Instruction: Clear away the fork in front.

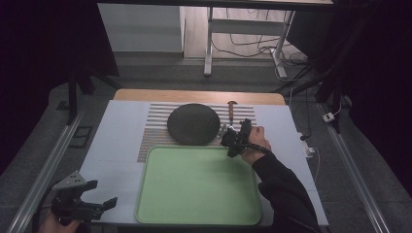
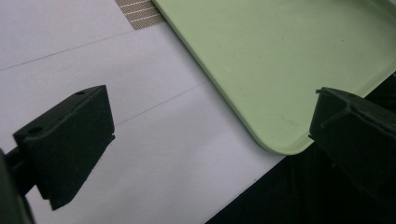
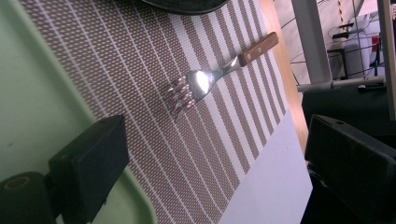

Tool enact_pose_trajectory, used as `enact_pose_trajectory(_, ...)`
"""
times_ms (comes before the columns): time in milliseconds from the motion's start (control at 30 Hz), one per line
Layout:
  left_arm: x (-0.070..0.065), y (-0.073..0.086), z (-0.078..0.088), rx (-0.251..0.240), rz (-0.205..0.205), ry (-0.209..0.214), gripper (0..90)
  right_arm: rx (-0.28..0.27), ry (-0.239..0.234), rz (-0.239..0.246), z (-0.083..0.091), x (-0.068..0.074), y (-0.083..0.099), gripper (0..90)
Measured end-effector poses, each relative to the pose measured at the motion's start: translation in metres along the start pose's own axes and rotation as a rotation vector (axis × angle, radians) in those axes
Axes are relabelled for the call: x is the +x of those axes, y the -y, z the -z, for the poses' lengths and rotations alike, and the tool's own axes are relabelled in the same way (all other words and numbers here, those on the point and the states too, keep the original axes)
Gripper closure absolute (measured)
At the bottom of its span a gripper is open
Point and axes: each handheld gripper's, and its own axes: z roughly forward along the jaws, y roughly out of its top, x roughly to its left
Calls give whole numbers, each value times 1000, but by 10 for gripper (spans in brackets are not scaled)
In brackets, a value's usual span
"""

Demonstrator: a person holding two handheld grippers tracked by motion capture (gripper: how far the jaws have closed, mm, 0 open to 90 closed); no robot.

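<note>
A fork [image 3: 205, 84] with a wooden handle lies on the striped placemat [image 3: 154, 116] at the far right of the table, just right of the dark round plate [image 1: 193, 124]. The right gripper [image 1: 236, 137] hovers just near of it with its jaws spread wide — the fork's tines point toward the gap between them, apart from both. The green tray [image 1: 199, 187] sits on the near side of the placemat. The left gripper [image 1: 97, 206] hangs at the table's near left corner, jaws also spread and holding nothing, beside the tray's corner. No brand, label or writing can be read anywhere.
</note>
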Motion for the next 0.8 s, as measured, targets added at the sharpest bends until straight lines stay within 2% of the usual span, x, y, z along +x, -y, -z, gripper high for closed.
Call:
enact_pose_trajectory(100,0,0,0,0,0,-1,0,1,-7,13,-7,0,-3,100)
enact_pose_trajectory(233,0,0,0,0,0,-1,0,23,11,46,-13,0,-6,131)
enact_pose_trajectory(300,0,0,0,0,0,0,0,24,6,67,-20,3,-8,201)
enact_pose_trajectory(367,0,0,0,0,0,0,0,29,18,81,-23,5,-10,233)
enact_pose_trajectory(400,0,0,0,0,0,0,0,39,-7,83,-24,5,-10,253)
enact_pose_trajectory(433,0,0,0,1,0,1,0,35,22,96,-26,7,-11,273)
enact_pose_trajectory(467,0,0,0,1,-1,0,0,42,1,104,-27,6,-11,290)
enact_pose_trajectory(500,0,0,0,1,-1,0,0,42,1,104,-27,6,-11,290)
enact_pose_trajectory(567,0,0,0,0,-1,0,0,40,34,131,-32,10,-13,358)
enact_pose_trajectory(633,0,0,0,1,-1,0,0,37,38,152,-34,12,-13,410)
enact_pose_trajectory(667,0,0,0,1,-1,1,0,42,11,161,-35,12,-14,439)
enact_pose_trajectory(700,0,0,0,1,-1,1,0,27,44,181,-37,15,-14,465)
enact_pose_trajectory(733,0,0,0,1,-1,1,0,39,28,199,-38,15,-15,492)
enact_pose_trajectory(767,0,0,0,1,-1,1,0,42,61,213,-38,17,-15,528)
enact_pose_trajectory(800,0,0,0,1,-1,1,0,39,31,220,-40,17,-15,553)
